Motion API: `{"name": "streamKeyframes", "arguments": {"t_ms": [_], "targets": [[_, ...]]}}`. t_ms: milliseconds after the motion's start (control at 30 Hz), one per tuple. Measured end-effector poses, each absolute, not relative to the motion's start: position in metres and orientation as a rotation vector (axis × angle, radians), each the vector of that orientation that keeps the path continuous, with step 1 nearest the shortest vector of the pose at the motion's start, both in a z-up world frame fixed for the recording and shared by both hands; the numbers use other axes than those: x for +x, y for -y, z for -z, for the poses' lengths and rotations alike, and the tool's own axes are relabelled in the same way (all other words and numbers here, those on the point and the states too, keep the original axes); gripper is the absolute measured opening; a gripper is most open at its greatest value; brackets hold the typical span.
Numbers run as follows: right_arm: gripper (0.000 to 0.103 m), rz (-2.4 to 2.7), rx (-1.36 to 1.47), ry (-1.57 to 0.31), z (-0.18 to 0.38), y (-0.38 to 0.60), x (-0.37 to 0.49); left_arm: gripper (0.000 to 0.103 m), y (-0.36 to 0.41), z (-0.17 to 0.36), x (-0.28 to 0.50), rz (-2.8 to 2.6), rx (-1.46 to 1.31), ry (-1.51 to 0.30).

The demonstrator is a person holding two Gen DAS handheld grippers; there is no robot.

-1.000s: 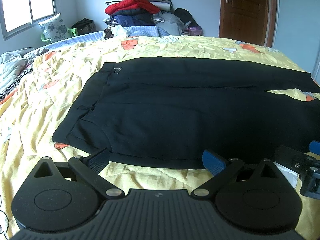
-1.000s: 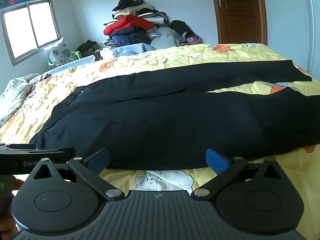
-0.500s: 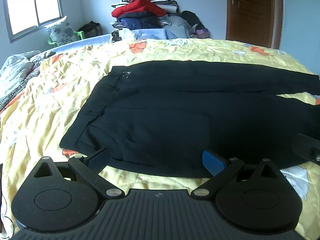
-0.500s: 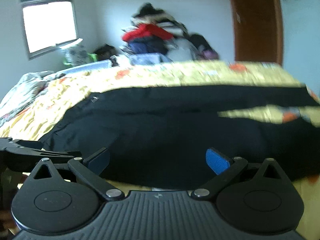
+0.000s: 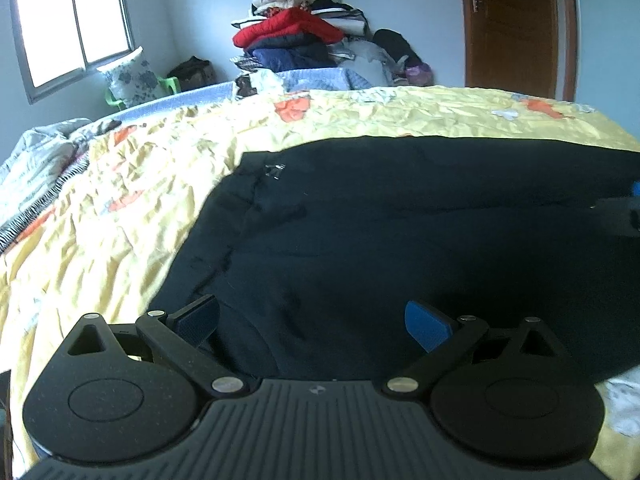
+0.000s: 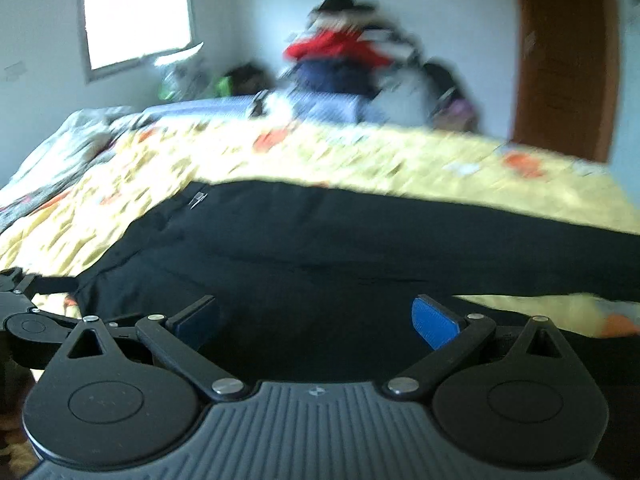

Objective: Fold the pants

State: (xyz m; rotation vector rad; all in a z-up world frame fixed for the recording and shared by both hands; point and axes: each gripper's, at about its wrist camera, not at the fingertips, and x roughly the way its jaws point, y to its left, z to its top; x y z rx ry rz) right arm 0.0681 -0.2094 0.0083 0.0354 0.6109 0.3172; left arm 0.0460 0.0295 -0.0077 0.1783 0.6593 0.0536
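Black pants (image 5: 400, 240) lie flat on a yellow quilt, waistband at the left, legs running off to the right. My left gripper (image 5: 312, 324) is open just over the near waist part of the pants, with nothing between its blue pads. In the blurred right wrist view the pants (image 6: 340, 248) spread across the bed, and their two legs part at the right. My right gripper (image 6: 316, 320) is open above the near leg, empty. The left gripper (image 6: 24, 320) shows at that view's left edge. The right gripper's tip (image 5: 624, 212) shows at the left view's right edge.
The yellow quilt (image 5: 120, 208) covers a wide bed. A pile of clothes (image 5: 296, 40) stands beyond its far side, with a brown door (image 5: 516, 28) at the back right and a window (image 5: 72, 28) at the left. Crumpled grey bedding (image 5: 36, 160) lies at the left edge.
Both grippers have moved forward over the pants. The right gripper has swung left and up, and its view is now blurred. Both stay open.
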Motion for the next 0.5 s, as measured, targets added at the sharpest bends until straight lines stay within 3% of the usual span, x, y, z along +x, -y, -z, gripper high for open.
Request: {"name": "streamKeyframes", "arguments": {"t_ms": [333, 500], "targets": [[0.103, -0.715, -0.029, -0.561, -0.013, 0.197, 0.204, 0.100, -0.066, 0.001, 0.089, -0.070, 0.092, -0.694], [0.102, -0.760, -0.240, -0.584, -0.007, 0.170, 0.275, 0.097, -0.084, -0.004, 0.112, -0.077, 0.054, -0.726]]}}
